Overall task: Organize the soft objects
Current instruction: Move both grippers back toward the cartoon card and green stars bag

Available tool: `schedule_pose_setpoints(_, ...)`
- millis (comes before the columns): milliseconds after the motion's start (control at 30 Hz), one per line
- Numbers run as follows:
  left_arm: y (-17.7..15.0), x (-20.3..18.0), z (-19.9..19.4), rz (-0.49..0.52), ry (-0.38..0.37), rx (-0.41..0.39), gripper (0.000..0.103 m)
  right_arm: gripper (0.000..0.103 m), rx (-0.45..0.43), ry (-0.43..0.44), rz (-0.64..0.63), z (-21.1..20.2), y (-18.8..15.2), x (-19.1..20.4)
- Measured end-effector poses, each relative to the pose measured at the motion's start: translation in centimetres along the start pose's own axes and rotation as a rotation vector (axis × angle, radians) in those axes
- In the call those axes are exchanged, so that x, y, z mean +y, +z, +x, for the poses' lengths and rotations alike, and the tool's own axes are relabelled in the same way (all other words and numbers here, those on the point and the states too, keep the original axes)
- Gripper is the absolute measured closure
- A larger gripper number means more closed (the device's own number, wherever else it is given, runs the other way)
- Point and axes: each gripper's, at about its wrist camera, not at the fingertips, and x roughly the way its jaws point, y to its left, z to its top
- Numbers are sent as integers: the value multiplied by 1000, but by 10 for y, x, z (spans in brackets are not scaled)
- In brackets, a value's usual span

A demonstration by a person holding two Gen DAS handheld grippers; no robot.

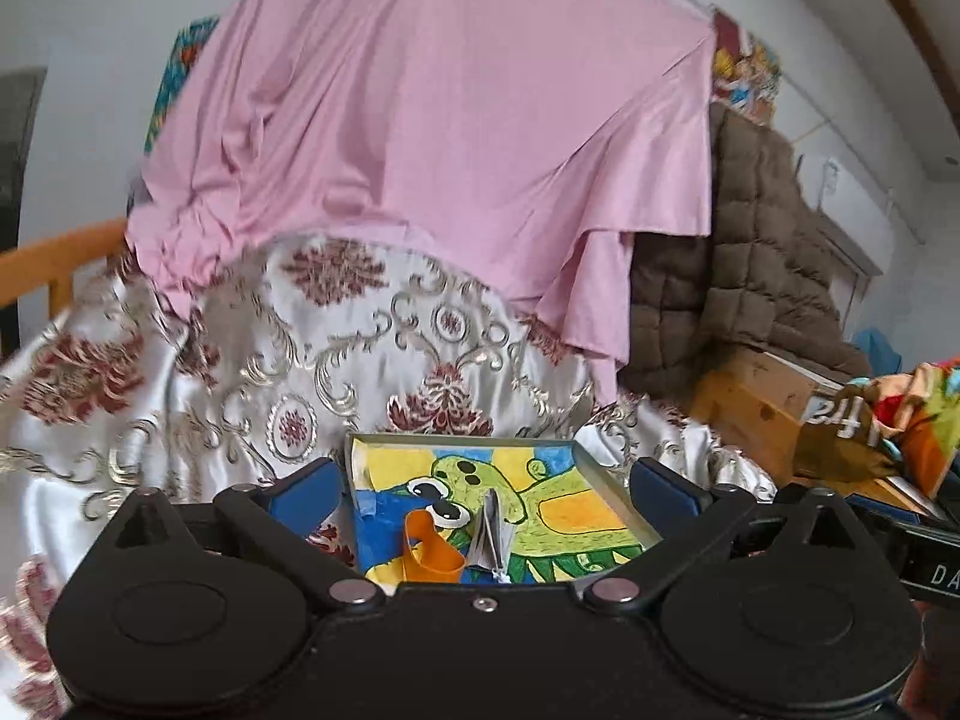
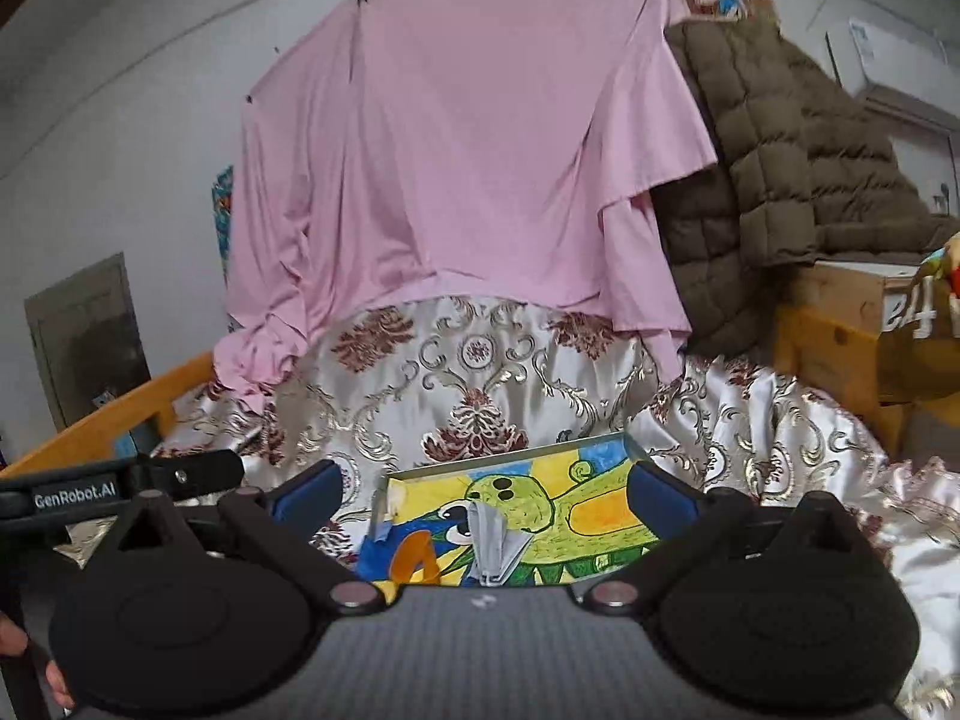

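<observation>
- Shallow tray (image 1: 606, 480) at the near edge of the bed (image 1: 180, 372), lined with a crayon drawing (image 1: 576, 510) of a green, big-eyed creature on yellow and blue.
- Inside the tray, toward its near left corner: curled orange strip (image 1: 429, 552) — upright, looped.
- Just right of it, a grey folded piece (image 1: 492, 534), standing on edge; material unclear.
- Wooden rail (image 2: 120, 408) along the bed's left edge.
- Past the right edge: pale wooden crate (image 1: 750, 420), cardboard box (image 1: 774, 372) on top.
- On the wall: grey panel (image 2: 90, 330) far left, bright poster (image 1: 747, 72) upper right — partly covered.
</observation>
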Motion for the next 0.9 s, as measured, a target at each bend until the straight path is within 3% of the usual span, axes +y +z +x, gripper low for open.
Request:
schedule_pose_setpoints(200,-32,-3,-54,54,6,-39,1,0,-23,-15,-18,-51,-27,4)
schedule_pose_setpoints(400,-53,-2,-88,44,19,-33,1,0,-7,-36,19,-83,-55,4)
schedule_pose_setpoints(900,-104,-8,-119,108,11,156,1,0,166,-97,17,-114,-98,-3)
